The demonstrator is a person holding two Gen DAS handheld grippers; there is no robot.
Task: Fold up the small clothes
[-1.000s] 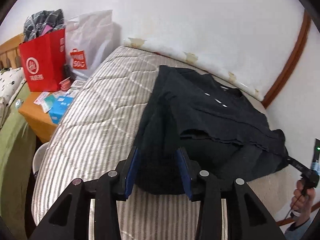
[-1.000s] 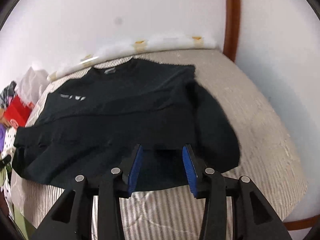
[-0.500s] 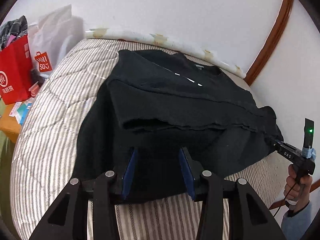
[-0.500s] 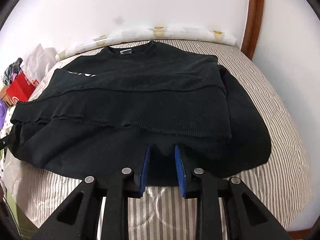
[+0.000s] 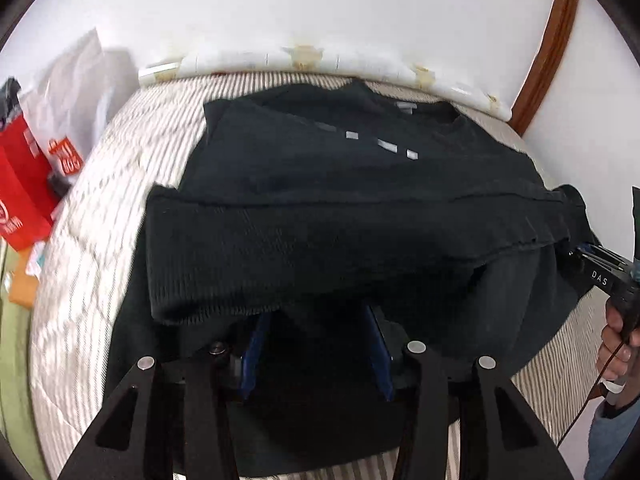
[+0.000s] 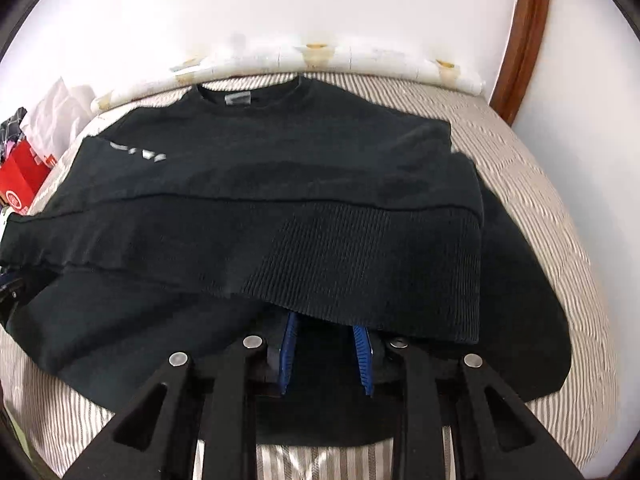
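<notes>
A striped bed (image 6: 532, 184) against a white wall (image 6: 280, 4) carries the black sweater (image 6: 280, 160); red bag (image 5: 20, 192) at left. Since earlier, its ribbed hem (image 6: 360, 260) has been carried farther up over the chest. The left gripper (image 5: 316, 344) and right gripper (image 6: 326, 354) each pinch hem fabric, the left's jaws having just widened slightly.

A black knit sweater (image 6: 320, 184) with a ribbed hem lies spread flat just ahead of the right gripper (image 6: 326, 354), hem band folded back over the body, neckline farthest away

a striped bed (image 6: 532, 184) carries a half-folded black sweater (image 6: 280, 184).
</notes>
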